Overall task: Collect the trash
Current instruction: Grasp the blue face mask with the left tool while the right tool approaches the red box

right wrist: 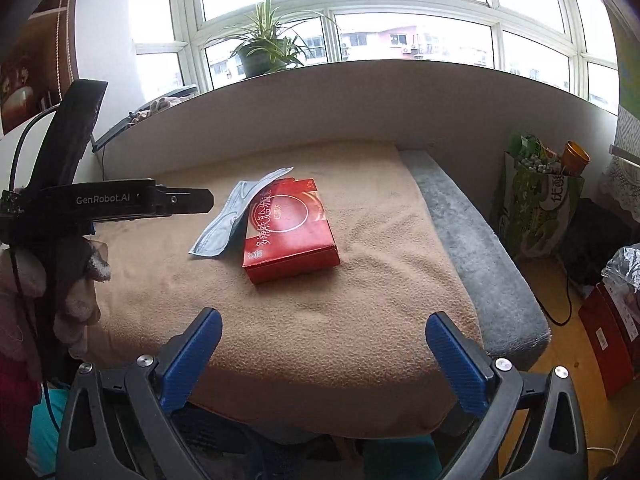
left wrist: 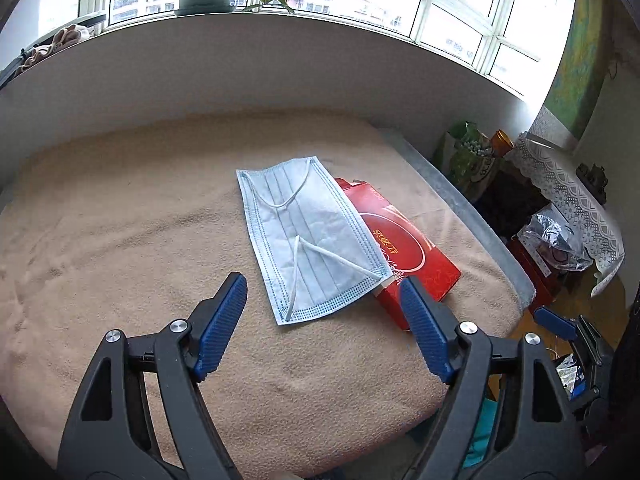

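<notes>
Left tongs (left wrist: 324, 292) are held wide, nothing between the pads, and the mask (left wrist: 308, 240) is seen straight ahead of them, its near short edge just past the tips. The mask is laid flat on the bed (left wrist: 120, 240), long axis running away from the tongs, its right edge draped over the box (left wrist: 416, 256). Right tongs (right wrist: 324, 340) are also spread wide and empty, set well back; the left is judged nearer.

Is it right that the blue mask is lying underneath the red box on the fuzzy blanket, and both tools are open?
Not quite: the blue mask lies on top of the red box, overlapping one edge, as the left wrist view shows. The blanket and both open tools, left and right, are right.
</notes>
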`<action>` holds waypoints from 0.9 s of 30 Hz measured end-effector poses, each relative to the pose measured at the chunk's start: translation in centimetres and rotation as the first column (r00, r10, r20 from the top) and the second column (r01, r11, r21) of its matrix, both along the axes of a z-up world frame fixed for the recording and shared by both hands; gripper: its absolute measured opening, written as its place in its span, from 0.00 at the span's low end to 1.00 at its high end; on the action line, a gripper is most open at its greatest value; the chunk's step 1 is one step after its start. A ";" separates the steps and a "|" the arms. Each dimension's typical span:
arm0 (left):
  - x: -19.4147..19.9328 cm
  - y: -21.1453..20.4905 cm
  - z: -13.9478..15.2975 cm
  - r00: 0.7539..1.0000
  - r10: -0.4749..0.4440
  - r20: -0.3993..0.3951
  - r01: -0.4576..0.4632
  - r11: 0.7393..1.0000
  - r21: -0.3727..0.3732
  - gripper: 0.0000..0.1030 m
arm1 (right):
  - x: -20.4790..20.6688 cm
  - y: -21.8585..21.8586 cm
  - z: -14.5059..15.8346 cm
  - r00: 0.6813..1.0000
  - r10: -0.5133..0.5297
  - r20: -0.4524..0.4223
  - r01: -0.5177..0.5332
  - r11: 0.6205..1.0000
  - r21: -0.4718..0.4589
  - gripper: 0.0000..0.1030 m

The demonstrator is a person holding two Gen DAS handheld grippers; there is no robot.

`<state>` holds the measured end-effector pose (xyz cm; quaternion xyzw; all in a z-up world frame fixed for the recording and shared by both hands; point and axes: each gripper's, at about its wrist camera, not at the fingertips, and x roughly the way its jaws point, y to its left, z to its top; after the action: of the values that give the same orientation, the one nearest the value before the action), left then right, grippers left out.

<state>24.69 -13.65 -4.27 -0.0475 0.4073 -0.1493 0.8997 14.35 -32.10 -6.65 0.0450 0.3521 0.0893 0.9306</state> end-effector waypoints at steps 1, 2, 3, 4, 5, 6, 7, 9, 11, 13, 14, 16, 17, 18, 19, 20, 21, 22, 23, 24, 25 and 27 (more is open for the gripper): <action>0.9 -0.5 -0.2 1.000 -0.002 -0.014 0.002 1.000 -0.005 0.81 | 0.2 -0.1 -0.1 1.000 0.001 -0.003 -0.001 1.000 -0.001 1.00; 1.7 -1.1 -0.5 1.000 0.001 -0.027 -0.001 1.000 -0.005 0.83 | 0.3 -0.1 -0.1 1.000 0.002 -0.005 -0.002 1.000 -0.001 1.00; 2.6 -1.6 -0.8 0.999 0.008 -0.039 -0.008 1.000 0.005 0.83 | 0.4 -0.2 -0.1 1.000 0.006 -0.002 -0.006 1.000 0.000 1.00; 3.3 -2.0 -1.1 0.999 0.015 -0.046 -0.014 1.000 0.022 0.83 | 0.5 -0.3 0.0 1.000 0.007 0.001 -0.007 1.000 -0.002 1.00; 4.0 -2.5 -1.3 0.999 0.019 -0.051 -0.017 0.999 0.040 0.83 | 0.6 -0.4 0.0 1.000 0.008 0.005 -0.008 1.000 -0.006 1.00; 4.7 -2.9 -1.7 0.998 0.022 -0.056 -0.018 0.998 0.064 0.83 | 0.8 -0.5 0.1 1.000 0.011 0.009 -0.011 1.000 -0.010 1.00; 5.2 -3.2 -2.1 0.998 0.027 -0.059 -0.021 0.996 0.091 0.83 | 0.9 -0.5 0.1 1.000 0.013 0.011 -0.013 1.000 -0.014 1.00; 6.2 -3.4 -2.9 0.996 0.055 -0.068 -0.045 0.989 0.140 0.83 | 1.3 -0.6 0.2 1.000 0.024 0.012 -0.024 1.000 -0.016 1.00; 6.9 -3.0 -3.6 0.994 0.078 -0.072 -0.067 0.987 0.147 0.83 | 1.8 -0.6 0.2 0.999 0.035 0.010 -0.035 0.999 -0.023 1.00; 7.3 -2.0 -3.8 0.990 0.125 -0.068 -0.115 0.984 0.136 0.84 | 2.2 -0.5 0.1 0.999 0.042 0.010 -0.042 0.999 -0.025 1.00; 7.5 -1.4 -3.8 0.987 0.147 -0.070 -0.137 0.982 0.132 0.84 | 2.4 -0.5 0.1 0.999 0.048 0.011 -0.048 0.999 -0.025 1.00; 7.8 -0.5 -4.0 0.983 0.164 -0.077 -0.154 0.980 0.125 0.84 | 2.9 -0.3 0.1 0.998 0.056 0.013 -0.055 0.998 -0.027 1.00; 7.8 -0.1 -4.1 0.983 0.169 -0.076 -0.158 0.979 0.128 0.84 | 3.2 -0.1 0.0 0.998 0.060 0.013 -0.060 0.998 -0.030 1.00; 7.9 0.2 -4.2 0.982 0.172 -0.074 -0.161 0.978 0.135 0.84 | 3.6 0.1 0.0 0.998 0.067 0.013 -0.067 0.997 -0.032 1.00; 7.8 0.6 -4.4 0.981 0.176 -0.076 -0.164 0.976 0.140 0.84 | 3.9 0.3 0.0 0.997 0.074 0.014 -0.074 0.997 -0.033 1.00; 8.0 0.8 -4.5 0.980 0.179 -0.084 -0.166 0.975 0.144 0.84 | 4.3 0.5 0.1 0.997 0.083 0.012 -0.082 0.996 -0.034 1.00; 8.2 1.1 -4.7 0.979 0.179 -0.094 -0.165 0.976 0.142 0.84 | 4.7 0.6 0.1 0.996 0.090 0.008 -0.089 0.995 -0.034 1.00; 8.4 1.2 -5.0 0.978 0.177 -0.109 -0.163 0.978 0.128 0.84 | 5.2 0.8 0.2 0.995 0.098 0.006 -0.097 0.995 -0.032 1.00; 8.6 1.4 -5.3 0.977 0.167 -0.132 -0.154 0.982 0.106 0.84 | 5.6 1.0 0.2 0.994 0.105 0.004 -0.105 0.994 -0.032 1.00; 8.8 1.4 -5.7 0.975 0.162 -0.149 -0.149 0.984 0.098 0.84 | 6.0 1.1 0.3 0.994 0.108 0.003 -0.108 0.993 -0.038 1.00; 8.8 1.3 -5.7 0.977 0.162 -0.141 -0.147 0.983 0.106 0.84 | 6.3 1.2 0.3 0.994 0.107 0.004 -0.107 0.993 -0.047 1.00; 8.9 0.6 -5.6 0.981 0.142 -0.135 -0.126 0.984 0.122 0.80 | 6.9 1.4 0.4 0.994 0.114 0.002 -0.113 0.992 -0.054 1.00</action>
<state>33.62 -13.06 -9.92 -0.0344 0.4743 -0.0611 0.8776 21.23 -30.67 -6.27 -0.0002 0.3542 0.1328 0.9257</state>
